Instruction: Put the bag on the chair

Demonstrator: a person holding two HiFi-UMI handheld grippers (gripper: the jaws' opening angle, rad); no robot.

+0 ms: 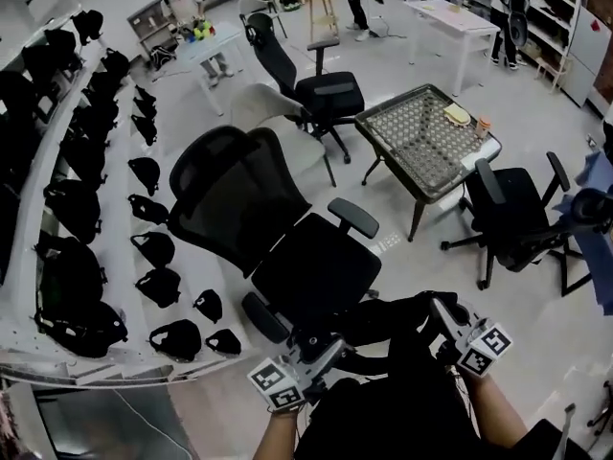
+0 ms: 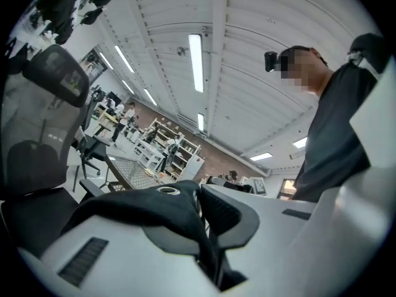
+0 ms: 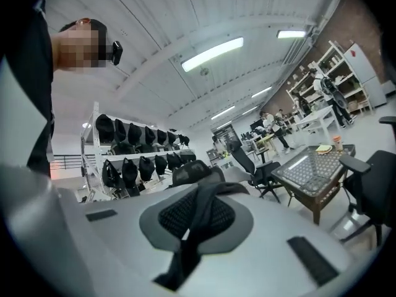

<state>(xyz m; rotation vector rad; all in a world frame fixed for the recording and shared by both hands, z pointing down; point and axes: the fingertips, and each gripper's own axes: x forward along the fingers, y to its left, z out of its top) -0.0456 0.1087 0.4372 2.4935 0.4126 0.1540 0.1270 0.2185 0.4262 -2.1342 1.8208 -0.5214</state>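
"Black soft fabric, the bag point(image 1: 397, 338) – where was it?"
"Low centre of the frame, slung between both tools, just below the seat of the mesh-backed chair point(image 1: 287, 228)."
"And the grips?"
"Both were shut hard: the left gripper point(image 1: 321, 345) on a wide strap point(image 2: 142, 206) with a metal eyelet point(image 2: 167, 190), the right gripper point(image 1: 442, 312) on a thin strap point(image 3: 201, 206)."

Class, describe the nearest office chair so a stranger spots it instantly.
Find the white rack of black bags on the left. Right beside it stands a black mesh chair with a headrest, nearer the camera than the pale chair behind it.
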